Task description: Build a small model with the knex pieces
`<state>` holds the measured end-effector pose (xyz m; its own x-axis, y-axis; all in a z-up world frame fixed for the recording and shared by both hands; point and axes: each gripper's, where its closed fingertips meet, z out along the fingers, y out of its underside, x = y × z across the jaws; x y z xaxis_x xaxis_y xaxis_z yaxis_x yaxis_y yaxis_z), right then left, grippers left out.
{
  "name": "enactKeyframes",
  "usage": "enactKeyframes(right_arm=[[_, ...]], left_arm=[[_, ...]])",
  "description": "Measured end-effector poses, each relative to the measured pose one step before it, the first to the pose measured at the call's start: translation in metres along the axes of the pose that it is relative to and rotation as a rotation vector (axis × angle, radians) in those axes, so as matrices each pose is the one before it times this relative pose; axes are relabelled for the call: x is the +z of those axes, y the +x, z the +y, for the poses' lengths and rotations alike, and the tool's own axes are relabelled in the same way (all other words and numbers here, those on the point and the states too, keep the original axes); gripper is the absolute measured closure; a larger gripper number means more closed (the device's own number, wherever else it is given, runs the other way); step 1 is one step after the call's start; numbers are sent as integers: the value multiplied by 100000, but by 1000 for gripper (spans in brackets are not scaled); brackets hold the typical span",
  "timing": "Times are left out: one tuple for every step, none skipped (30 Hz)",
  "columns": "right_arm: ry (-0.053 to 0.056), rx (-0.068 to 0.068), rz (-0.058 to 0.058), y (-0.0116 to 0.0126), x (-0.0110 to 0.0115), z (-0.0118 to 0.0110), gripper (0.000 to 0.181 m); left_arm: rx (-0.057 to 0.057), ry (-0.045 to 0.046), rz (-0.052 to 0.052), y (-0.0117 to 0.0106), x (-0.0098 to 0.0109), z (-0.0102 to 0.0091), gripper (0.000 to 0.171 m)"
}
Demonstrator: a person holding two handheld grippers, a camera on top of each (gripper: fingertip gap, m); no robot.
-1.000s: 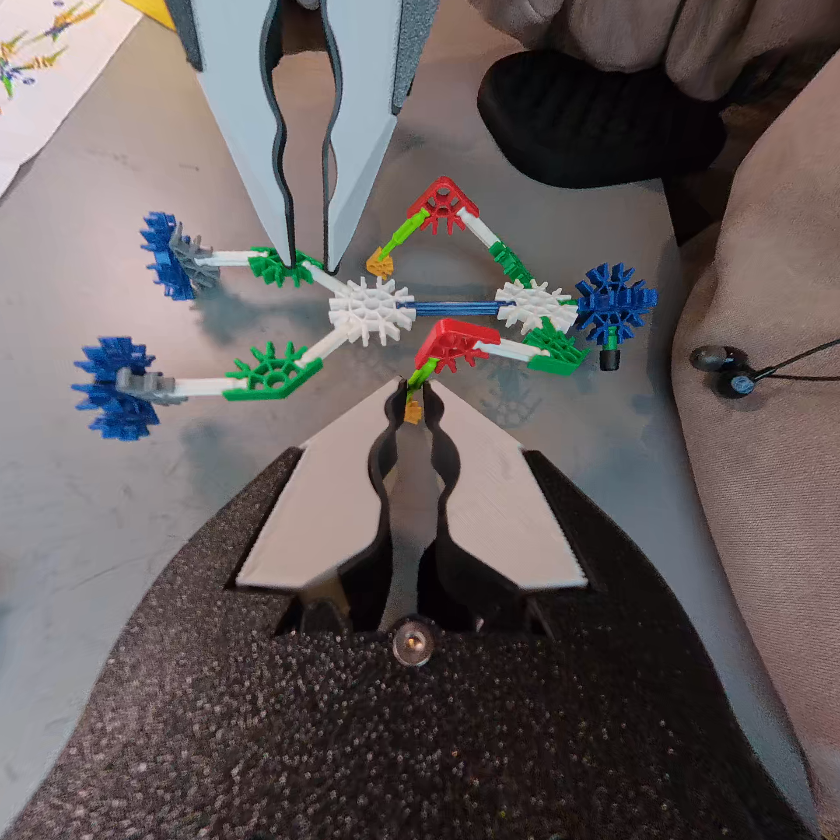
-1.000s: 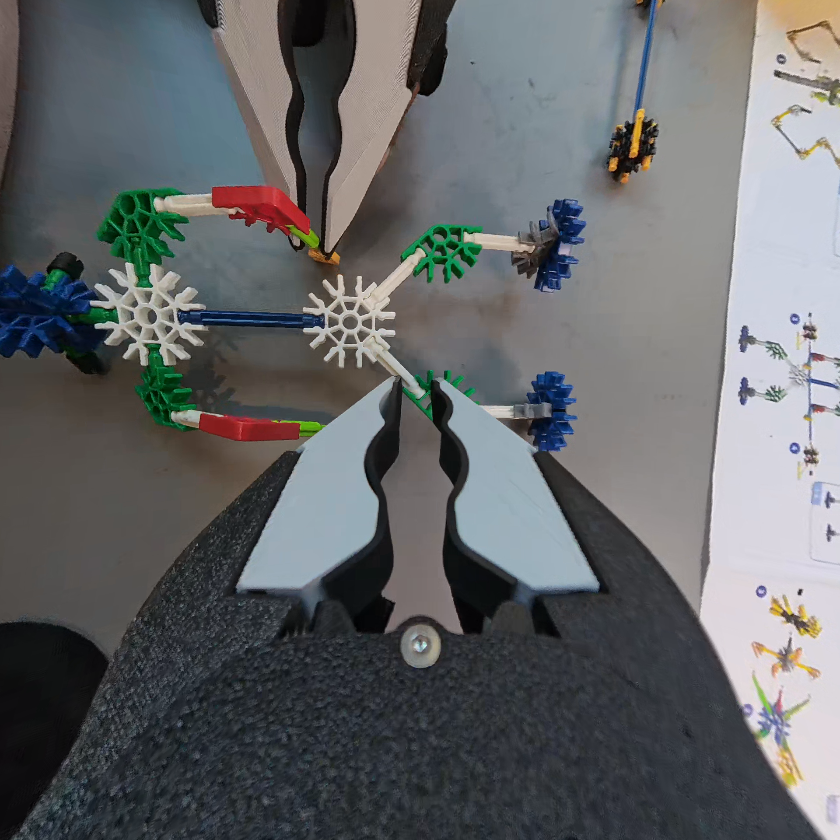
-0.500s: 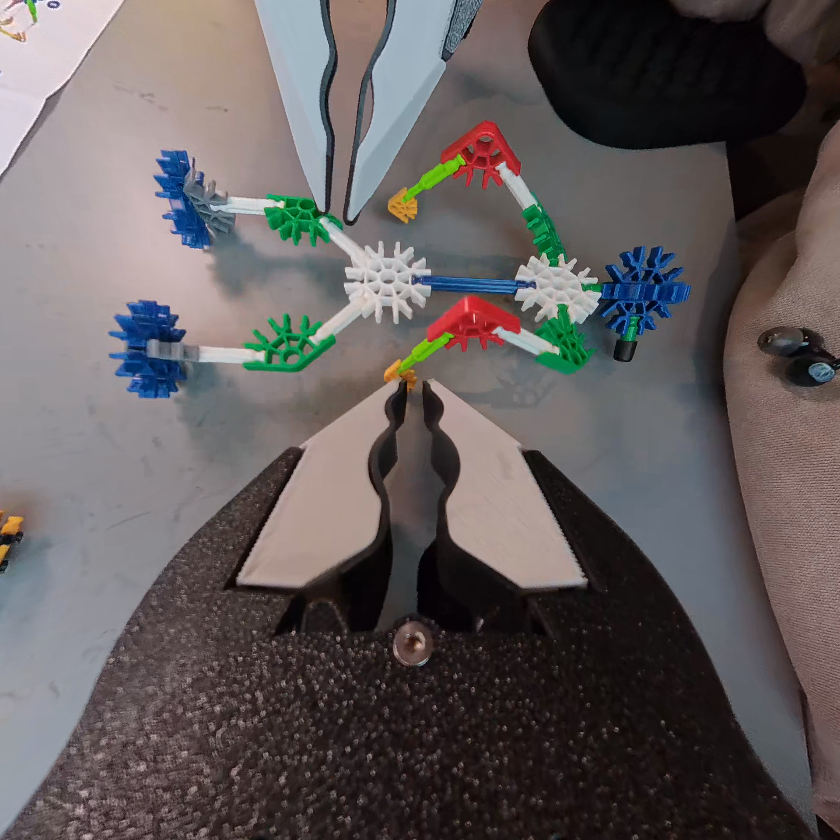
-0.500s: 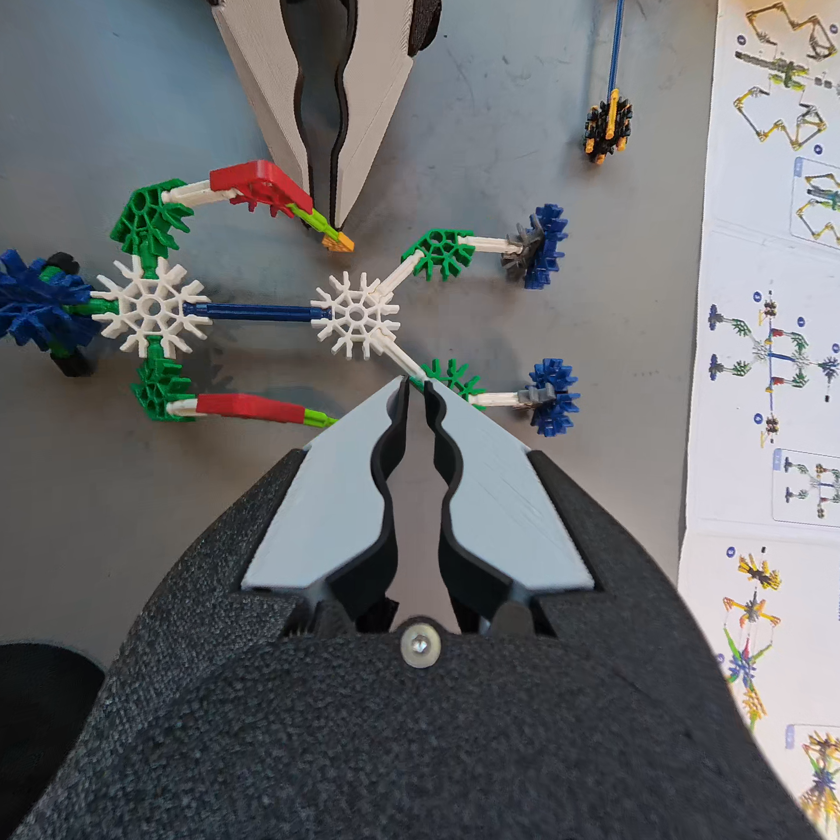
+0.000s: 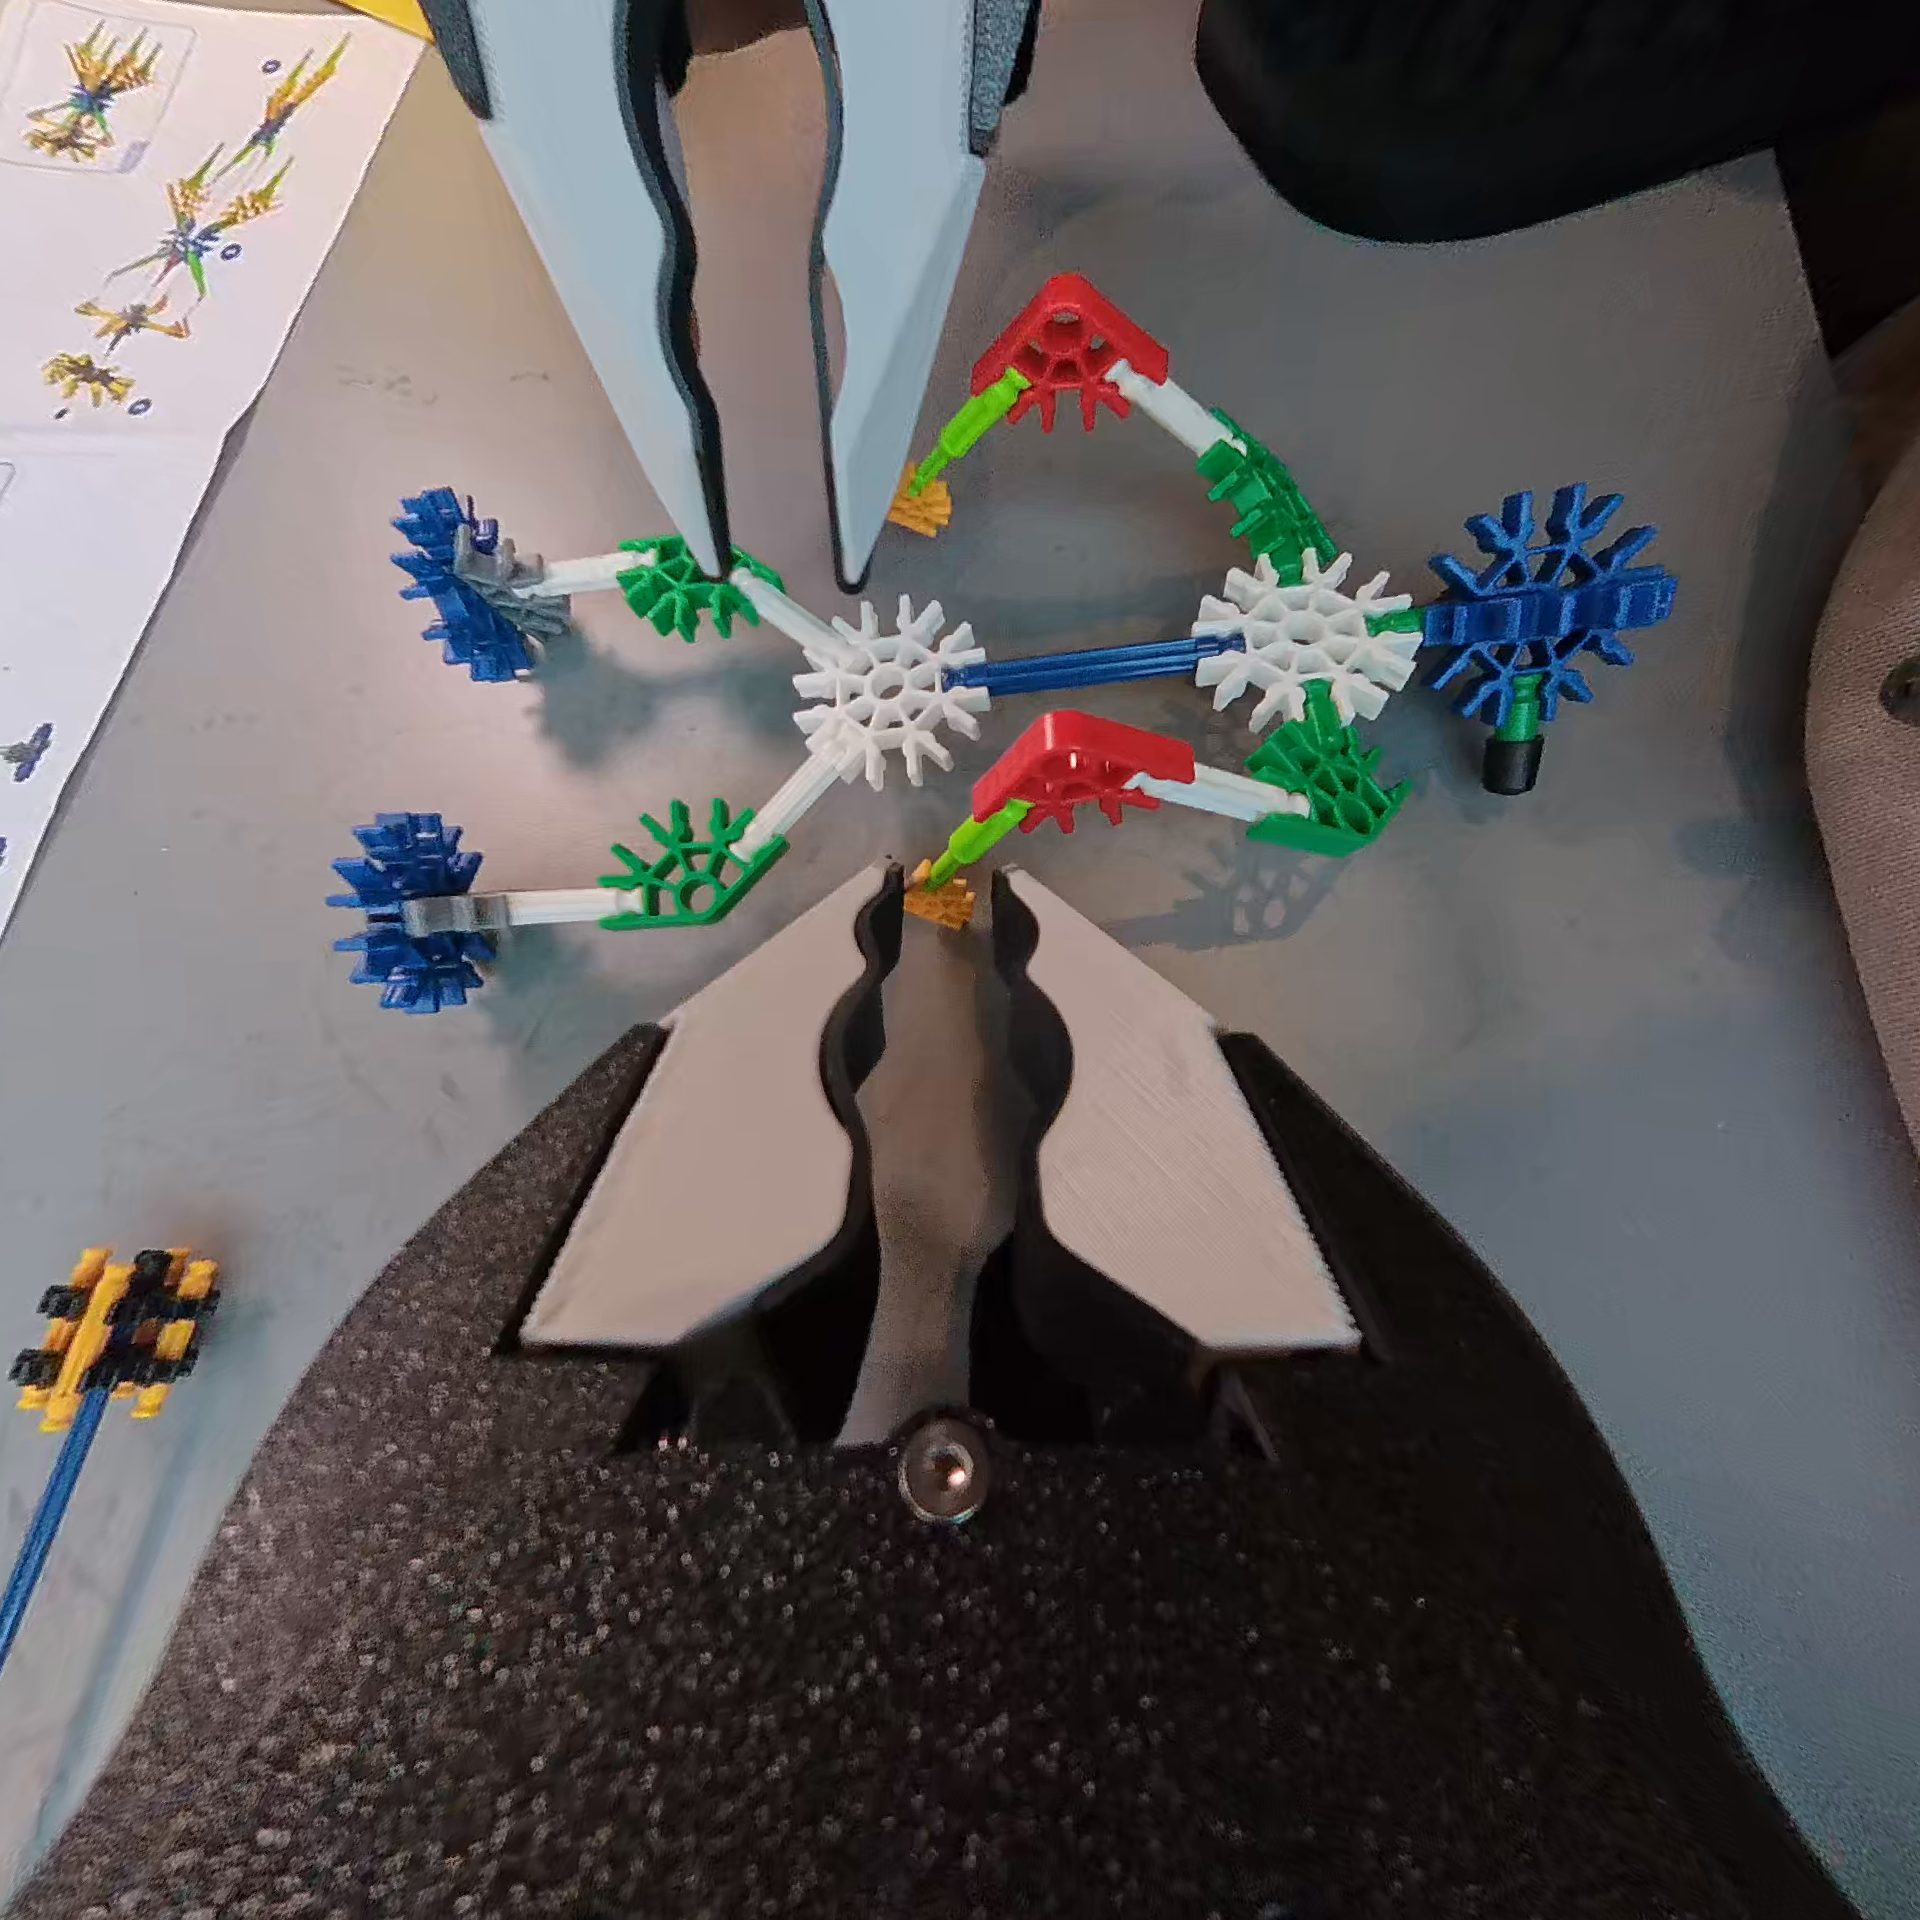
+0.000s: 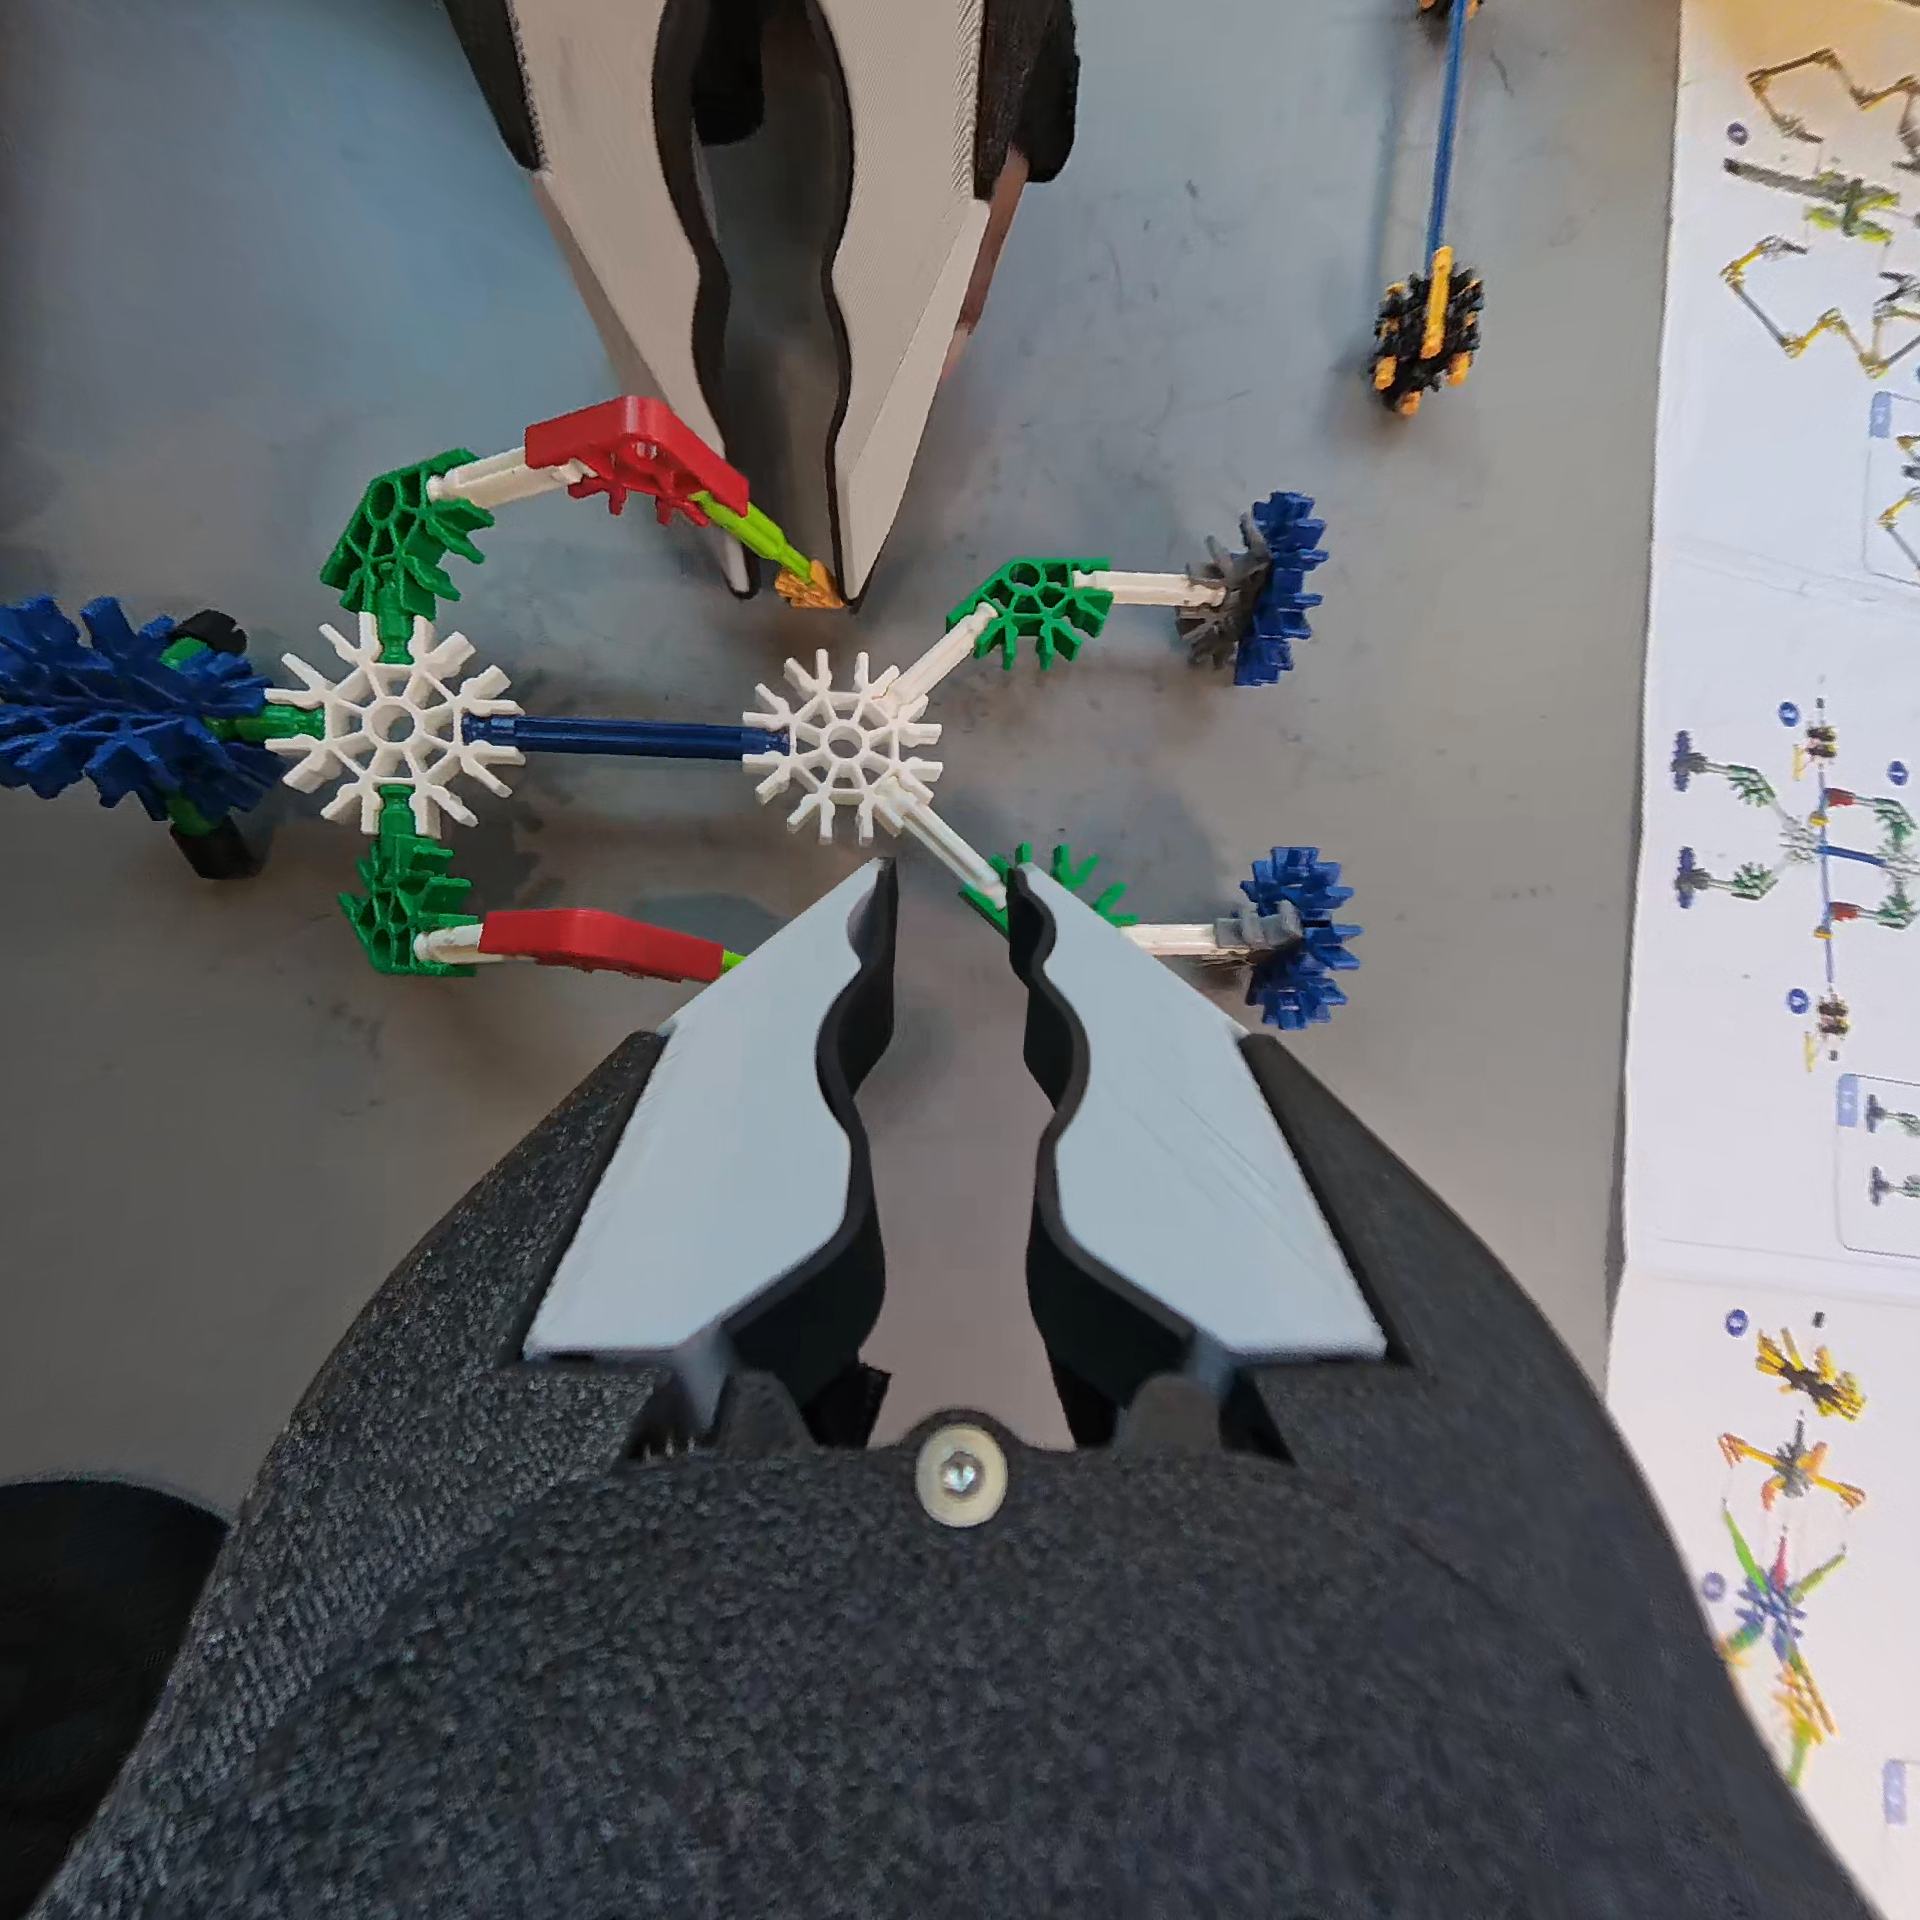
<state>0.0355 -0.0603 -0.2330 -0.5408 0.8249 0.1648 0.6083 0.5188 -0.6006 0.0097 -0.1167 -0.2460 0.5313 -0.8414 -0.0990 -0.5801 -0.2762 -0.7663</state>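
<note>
A toy model of rods and snowflake connectors lies on the grey table (image 5: 1558, 1091), its central white hub (image 5: 888, 691) also showing in the right wrist view (image 6: 844, 743). My left gripper (image 5: 943, 883) is open, with the small orange connector (image 5: 940, 902) on a lime rod between its tips; it appears at the top of the right wrist view (image 6: 798, 597). My right gripper (image 6: 951, 875) is open, its right tip against a green connector (image 6: 1091, 894) and white rod. In the left wrist view it (image 5: 784, 571) comes from above onto that green connector (image 5: 686, 597).
A white instruction sheet (image 6: 1787, 831) lies beside the model, also in the left wrist view (image 5: 156, 260). A yellow-and-black wheel on a blue rod (image 5: 114, 1325) lies apart (image 6: 1425, 327). A black object (image 5: 1455, 125) and beige cloth (image 5: 1870, 727) border the table. The tips of one gripper are about 7 centimeters away from the tips of the other. Both grippers' tips are roughly 20 centimeters from the black object (image 5: 1455, 125).
Both grippers' jaws have spread wider apart than in the earlier frames. The orange connector now sits loose between the left tips.
</note>
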Motion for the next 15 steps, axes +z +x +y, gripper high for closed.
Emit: enactKeyframes(right_arm=[[-1145, 395, -1360, -212, 217, 203, 161], [-141, 112, -423, -57, 76, 42, 162], [-139, 182, 248, 57, 2, 46, 164], [-491, 162, 1082, 193, -36, 99, 169], [-340, -7, 1167, 201, -49, 74, 174], [-103, 9, 404, 60, -45, 32, 175], [-394, 357, -73, -16, -18, 48, 175], [-573, 179, 58, -7, 10, 45, 175], [-340, -232, 376, 20, 1, -19, 175], [-861, -24, 324, 31, 27, 44, 175], [-1173, 7, 557, 97, 31, 77, 175], [-1076, -68, 514, 88, 19, 87, 175], [-1002, -191, 444, 66, -8, 79, 176], [-574, -297, 707, 99, -41, 18, 176], [-928, 91, 492, 92, -34, 73, 176]], left_arm=[[-35, -109, -567, -128, -23, 73, 158], [-667, -13, 765, 36, -100, 47, 159], [-849, -387, 398, -40, -108, 100, 159], [-448, -549, 219, -50, -133, 115, 160], [-28, -795, -11, -47, -142, 149, 160], [262, -951, -236, -59, -154, 155, 160], [375, -1043, -331, -91, -176, 143, 160], [173, -1158, -44, -68, -183, 150, 160], [-288, -1462, 709, 11, -170, 209, 160], [-261, -1863, 581, -22, -164, 288, 160], [-124, -1134, -379, -136, -158, 201, 160], [-160, -1497, 190, -33, -149, 301, 160], [-259, -1172, 528, 14, -184, 261, 160], [-480, -874, 331, -7, -159, 247, 160], [-728, -509, 523, 29, -121, 200, 160]])
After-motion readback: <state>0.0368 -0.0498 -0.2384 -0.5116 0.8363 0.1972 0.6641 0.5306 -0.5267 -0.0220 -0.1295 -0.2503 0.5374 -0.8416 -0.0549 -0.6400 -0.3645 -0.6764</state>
